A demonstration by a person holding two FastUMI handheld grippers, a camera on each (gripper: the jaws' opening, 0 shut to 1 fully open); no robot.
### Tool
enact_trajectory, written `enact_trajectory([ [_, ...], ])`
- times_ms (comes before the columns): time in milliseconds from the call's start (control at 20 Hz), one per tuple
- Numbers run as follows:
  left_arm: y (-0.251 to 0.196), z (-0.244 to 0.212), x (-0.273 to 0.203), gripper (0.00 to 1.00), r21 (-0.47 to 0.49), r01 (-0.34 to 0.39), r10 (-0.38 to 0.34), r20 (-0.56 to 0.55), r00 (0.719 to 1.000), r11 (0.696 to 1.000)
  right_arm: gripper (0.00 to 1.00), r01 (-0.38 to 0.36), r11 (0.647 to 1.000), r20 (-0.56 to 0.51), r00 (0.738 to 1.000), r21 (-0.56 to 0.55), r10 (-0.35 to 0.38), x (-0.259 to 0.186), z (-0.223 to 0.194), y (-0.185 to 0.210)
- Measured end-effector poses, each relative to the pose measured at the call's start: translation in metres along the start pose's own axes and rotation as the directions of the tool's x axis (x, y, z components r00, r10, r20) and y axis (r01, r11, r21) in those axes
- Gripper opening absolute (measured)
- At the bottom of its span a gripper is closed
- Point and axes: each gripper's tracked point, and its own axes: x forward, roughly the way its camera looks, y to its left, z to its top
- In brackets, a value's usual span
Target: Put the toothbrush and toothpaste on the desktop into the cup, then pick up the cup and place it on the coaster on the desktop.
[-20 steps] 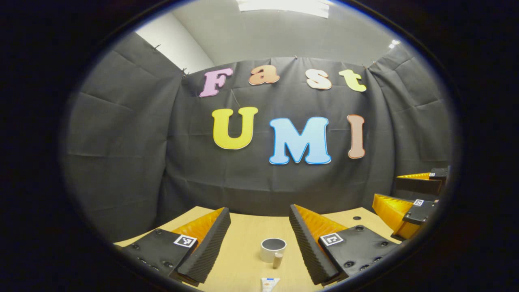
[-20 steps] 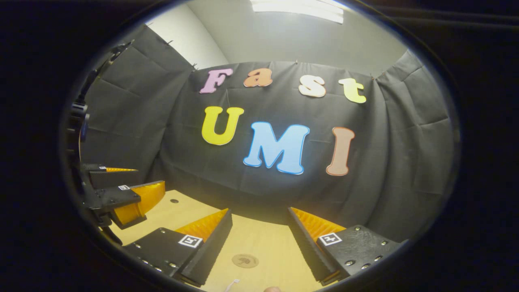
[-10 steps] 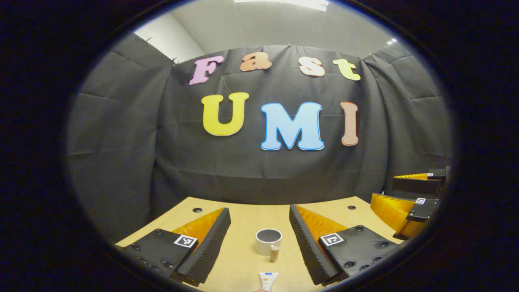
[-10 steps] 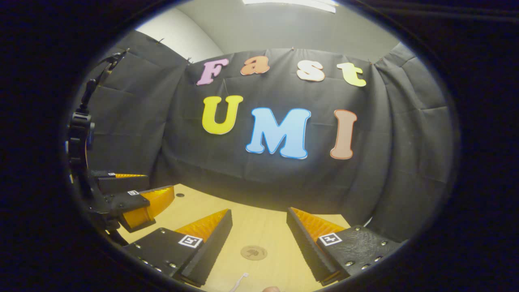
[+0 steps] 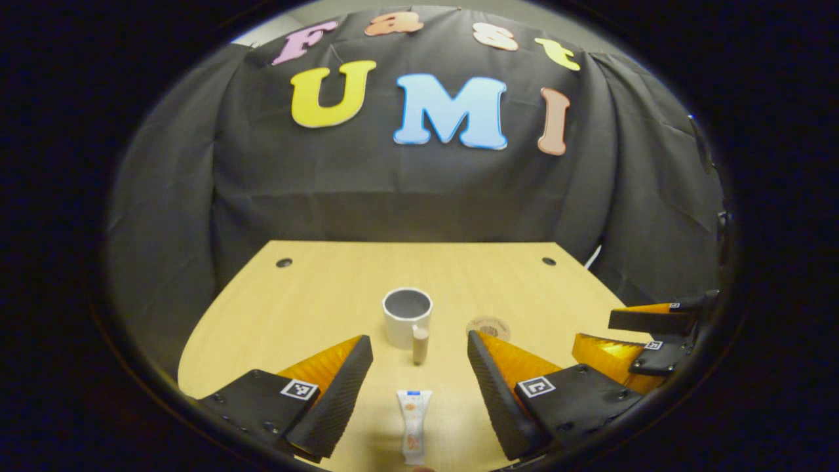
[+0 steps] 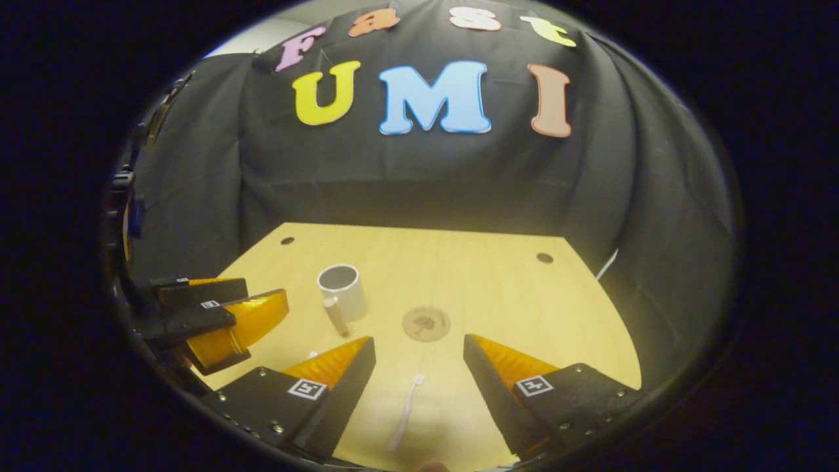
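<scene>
Both claws hung above the desk [image 5: 275, 314] with their fingers spread wide and nothing between them. The left claw [image 5: 419, 387] looked straight down its gap at the paste tube [image 5: 413, 425], which lay flat just ahead of and between its fingertips, lengthwise to the fingers. Past the tube stood the cup [image 5: 407, 316], upright and open, its handle turned back toward the claw. The coaster [image 5: 488, 326] lay just beyond the right-hand fingertip, bare.

The right claw [image 6: 419, 380] had the brush [image 6: 405, 410] lying in its gap, a thin pale stick running roughly along the fingers; which end carried the bristles was hard to make out, though the far end looked thicker. From this claw the cup [image 6: 342, 290] sat ahead and to the left, the coaster [image 6: 426, 324] straight ahead.

The step in hand seemed to be the first pick. Either claw would do well to drop straight down, straddle its item across the narrow width near the middle, and close gently so the tube would not squash or the brush roll away. The lift should then tip the item upright before it went over the cup's rim.
</scene>
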Motion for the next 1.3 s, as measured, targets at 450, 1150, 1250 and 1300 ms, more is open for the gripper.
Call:
enact_trajectory([
  [450, 0.003, -0.098, 0.040, 0.94, -0.005, 0.029, -0.028, -0.417, 0.909, 1.000, 0.89, -0.006, 1.000, -0.400, 0.916, 0.026, 0.016, 0.033, -0.098, 0.008],
  [1150, 0.024, -0.193, 0.060, 0.92, -0.066, -0.047, -0.016, -0.728, 0.685, 0.997, 0.91, -0.013, 0.994, -0.650, 0.756, 0.108, 0.080, 0.068, -0.161, 0.031],
  [1250, 0.024, -0.199, 0.058, 0.86, -0.066, -0.053, -0.013, -0.740, 0.673, 0.996, 0.91, -0.008, 0.994, -0.660, 0.748, 0.107, 0.077, 0.071, -0.164, 0.032],
  [1300, 0.025, -0.201, 0.058, 0.82, -0.064, -0.061, -0.007, -0.746, 0.666, 0.996, 0.89, -0.001, 0.995, -0.664, 0.744, 0.104, 0.070, 0.072, -0.165, 0.030],
])
